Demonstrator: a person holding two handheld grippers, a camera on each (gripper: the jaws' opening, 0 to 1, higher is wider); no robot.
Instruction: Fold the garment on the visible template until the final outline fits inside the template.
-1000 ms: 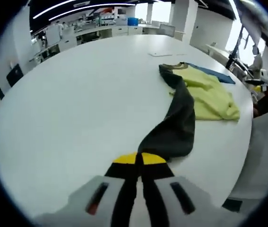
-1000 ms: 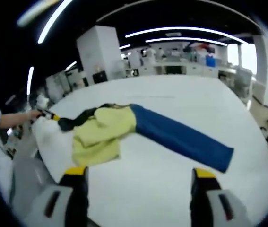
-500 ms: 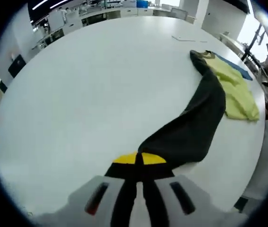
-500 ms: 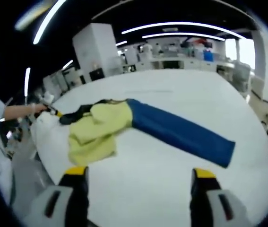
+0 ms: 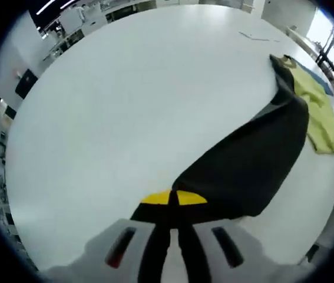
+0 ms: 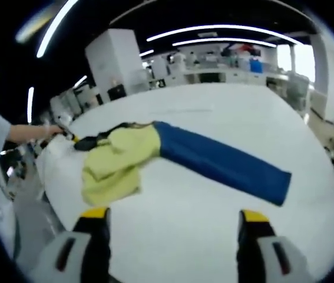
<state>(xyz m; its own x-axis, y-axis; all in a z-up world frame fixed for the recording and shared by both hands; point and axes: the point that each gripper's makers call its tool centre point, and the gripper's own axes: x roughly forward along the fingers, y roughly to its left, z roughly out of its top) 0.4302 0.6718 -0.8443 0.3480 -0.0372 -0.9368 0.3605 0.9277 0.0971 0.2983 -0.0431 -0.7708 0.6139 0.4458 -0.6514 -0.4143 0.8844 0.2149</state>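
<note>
Left gripper (image 5: 173,203) is clamped on the garment's black sleeve (image 5: 255,171), stretched over the white table (image 5: 113,106). Right gripper (image 6: 172,227) gapes wide, holding nothing, facing the blue sleeve (image 6: 225,168). Fabric looks soft and limp; best gripped at cuffs or hems.

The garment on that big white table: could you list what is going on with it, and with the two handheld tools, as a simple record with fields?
surface: white table
garment: multicoloured top with a yellow-green body, a blue sleeve and a black sleeve
blue sleeve: stretched out flat on the table
black sleeve: pulled out long, its end pinched in the left gripper
left gripper: fingers closed on the black sleeve
right gripper: fingers wide apart, empty, above the table short of the garment
folding: not yet done; no template outline can be made out
</note>
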